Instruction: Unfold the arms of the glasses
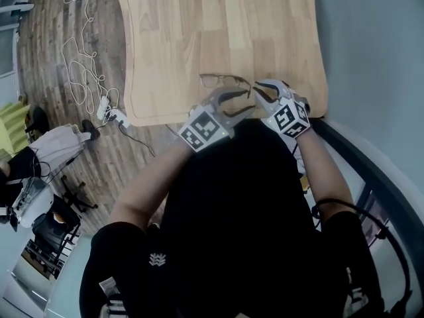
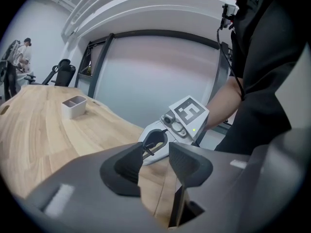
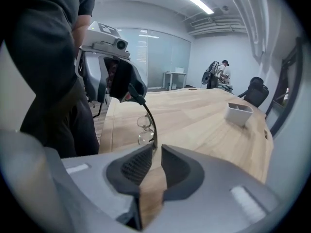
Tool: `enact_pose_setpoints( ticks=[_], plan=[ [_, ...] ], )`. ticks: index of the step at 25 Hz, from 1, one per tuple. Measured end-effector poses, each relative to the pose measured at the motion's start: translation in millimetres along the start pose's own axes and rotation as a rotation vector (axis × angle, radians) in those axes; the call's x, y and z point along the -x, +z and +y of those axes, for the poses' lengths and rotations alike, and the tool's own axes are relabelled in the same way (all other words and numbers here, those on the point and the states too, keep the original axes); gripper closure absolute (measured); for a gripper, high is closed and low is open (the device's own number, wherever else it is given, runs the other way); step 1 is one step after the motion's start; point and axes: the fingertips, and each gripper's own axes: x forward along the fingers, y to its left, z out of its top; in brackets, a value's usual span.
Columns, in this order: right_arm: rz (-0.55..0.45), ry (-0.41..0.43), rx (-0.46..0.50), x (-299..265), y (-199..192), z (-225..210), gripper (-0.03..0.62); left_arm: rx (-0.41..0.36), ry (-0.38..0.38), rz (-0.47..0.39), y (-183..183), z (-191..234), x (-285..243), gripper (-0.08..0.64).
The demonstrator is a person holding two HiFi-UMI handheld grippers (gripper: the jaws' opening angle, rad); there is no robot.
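Pale wooden table [image 1: 199, 32] with rounded corners stands on a plank floor, where one white cable [image 1: 78, 71] lies in loops to the left. One pair of thin, dark-framed glasses [image 1: 222, 80] rests at the table's near edge, its two clear lenses standing upright on the wood. One small white two-compartment tray [image 2: 74, 106] sits well apart at the far end. Two grippers meet just near the glasses, each carrying one cube with square markers. The left gripper [image 2: 154, 154] comes in from the near left with its jaws clearly apart, bare wood showing between them and the dark hooked tip of one glasses arm [image 3: 146, 113] against one of its pads. That arm stands out from the frame and runs from the left gripper to the mouth of the right gripper [image 3: 155, 152], which sits at the near right. The right gripper's jaws leave only a narrow gap, the arm touching one pad at the tips; whether it is pinched I cannot tell. The person's black shirt [image 1: 252, 197] blocks the near table edge in the head view.
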Motion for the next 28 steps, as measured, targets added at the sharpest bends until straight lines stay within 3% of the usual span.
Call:
enact_pose_setpoints(
  ticks=[7, 18, 23, 28],
  plan=[
    [-0.05, -0.012, -0.013, 9.1, 6.9, 4.5, 0.464, -0.024, -0.039, 0.023, 5.7, -16.6, -15.1, 0.383],
    [-0.077, -0.062, -0.068, 7.2, 9.9, -7.8, 0.46, -0.048, -0.047, 0.021, 11.2, -20.2, -13.8, 0.383],
    [-0.088, -0.08, -0.105, 4.1, 12.2, -21.0, 0.46, -0.028, 0.002, 0.05, -8.4, 5.2, 14.8, 0.383],
    [-0.085, -0.099, -0.123, -0.2, 9.1, -41.4, 0.46, -0.006, 0.111, 0.094, -24.3, 46.4, 28.9, 0.383]
  ],
)
